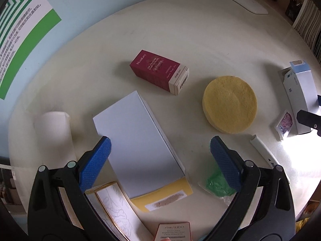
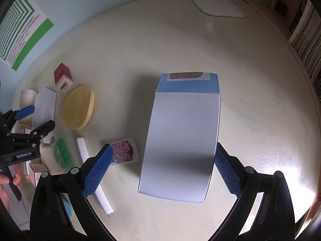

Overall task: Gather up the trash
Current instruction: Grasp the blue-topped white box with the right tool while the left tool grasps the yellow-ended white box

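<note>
Between the spread fingers of the right gripper (image 2: 161, 170) lies the pale blue carton (image 2: 180, 140), right of the yellow sponge (image 2: 78, 107); probably light, thin-walled, crushable, best pinched across its long sides.

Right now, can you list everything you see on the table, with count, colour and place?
white box: 1, white, between left claw's fingers
blue-white box: 1, between right claw's fingers
red box: 1, dark red, table middle
sponge: 1, yellow, round, right of red box
paper roll: 1, white, left edge
green packet: 1, near white box
white tube: 1, beside green packet
patterned sachet: 1, purple-white
lamp base: 1, white, far edge
left claw: open
right claw: open
</note>
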{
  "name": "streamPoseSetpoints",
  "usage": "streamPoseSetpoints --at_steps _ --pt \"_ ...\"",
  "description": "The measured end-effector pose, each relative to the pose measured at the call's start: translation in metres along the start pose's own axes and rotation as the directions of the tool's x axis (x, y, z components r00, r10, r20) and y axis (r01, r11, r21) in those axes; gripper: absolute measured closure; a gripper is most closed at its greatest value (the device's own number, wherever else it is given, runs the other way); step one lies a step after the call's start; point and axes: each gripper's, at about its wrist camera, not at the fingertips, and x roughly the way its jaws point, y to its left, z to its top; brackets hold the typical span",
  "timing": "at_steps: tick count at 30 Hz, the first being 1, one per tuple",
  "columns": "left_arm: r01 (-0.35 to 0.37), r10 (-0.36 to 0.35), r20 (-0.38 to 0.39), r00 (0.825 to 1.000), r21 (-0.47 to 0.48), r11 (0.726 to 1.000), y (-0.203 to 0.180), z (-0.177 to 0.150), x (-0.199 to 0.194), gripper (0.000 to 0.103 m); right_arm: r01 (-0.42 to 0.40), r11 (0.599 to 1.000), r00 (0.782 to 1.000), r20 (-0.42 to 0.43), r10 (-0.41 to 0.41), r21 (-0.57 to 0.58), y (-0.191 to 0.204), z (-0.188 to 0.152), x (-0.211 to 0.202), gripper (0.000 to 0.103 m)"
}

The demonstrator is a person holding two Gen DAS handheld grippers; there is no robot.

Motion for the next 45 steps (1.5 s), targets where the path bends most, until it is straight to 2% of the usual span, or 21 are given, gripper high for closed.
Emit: streamPoseSetpoints --at_steps 8,13,17,19,20,21,27,34,36,39,41,45 --pt "-0.08 0.081 0.008 0.997 -0.049 0.996 0.009 -0.001 -0.001 0.007 0.0 1.0 1.0 -0.006 -0.001 -0.026 0.002 0.003 0.001 0.006" --pt "-0.021 0.015 -0.05 0.999 -0.117 0.993 0.019 0.003 0.016 0.007 -0.003 1.0 1.0 -0.005 0.003 -0.027 0.01 0.009 0.004 0.007" --pt "0.004 -0.009 -0.046 0.999 -0.109 0.994 0.02 0.007 0.022 0.019 0.0 1.0 1.0 -0.005 -0.001 -0.029 0.009 0.009 0.004 0.009" --pt "0.035 -0.04 -0.041 0.998 -0.109 0.993 0.024 0.012 0.025 0.029 0.005 1.0 1.0 -0.01 -0.006 -0.029 0.009 0.009 0.005 0.017" --pt "0.045 -0.05 -0.04 0.998 -0.106 0.993 0.022 0.011 0.021 0.036 0.007 1.0 1.0 -0.021 -0.008 -0.027 0.009 0.009 0.007 0.031" --pt "0.053 -0.057 -0.038 0.998 -0.101 0.993 0.023 0.013 0.02 0.04 -0.001 1.0 0.999 -0.036 0.0 -0.021 0.008 0.009 0.01 0.039" --pt "0.069 -0.071 -0.029 0.997 -0.087 0.994 0.028 0.012 0.018 0.041 0.009 1.0 1.0 -0.024 -0.01 -0.03 0.008 0.006 0.007 0.043" --pt "0.073 -0.072 0.016 0.997 -0.067 0.995 0.029 0.007 -0.012 0.041 0.007 1.0 1.0 0.019 -0.006 -0.018 0.003 -0.001 -0.013 0.043" --pt "0.076 -0.074 0.032 0.997 -0.058 0.995 0.032 -0.004 -0.025 0.041 0.006 1.0 0.999 0.033 -0.006 -0.015 0.002 -0.004 -0.021 0.043" --pt "0.079 -0.077 0.055 0.996 -0.04 0.996 0.031 -0.005 -0.043 0.041 0.005 1.0 0.998 0.061 -0.005 -0.007 0.007 -0.007 -0.034 0.043" --pt "0.077 -0.075 0.072 0.995 -0.024 0.997 0.034 0.006 -0.036 0.041 0.004 1.0 0.997 0.078 -0.004 -0.001 0.005 -0.011 -0.045 0.043" --pt "0.085 -0.088 0.114 0.99 0.024 0.996 0.026 -0.005 -0.059 0.041 0.007 0.999 0.993 0.12 -0.011 0.033 -0.002 -0.03 -0.069 0.043"
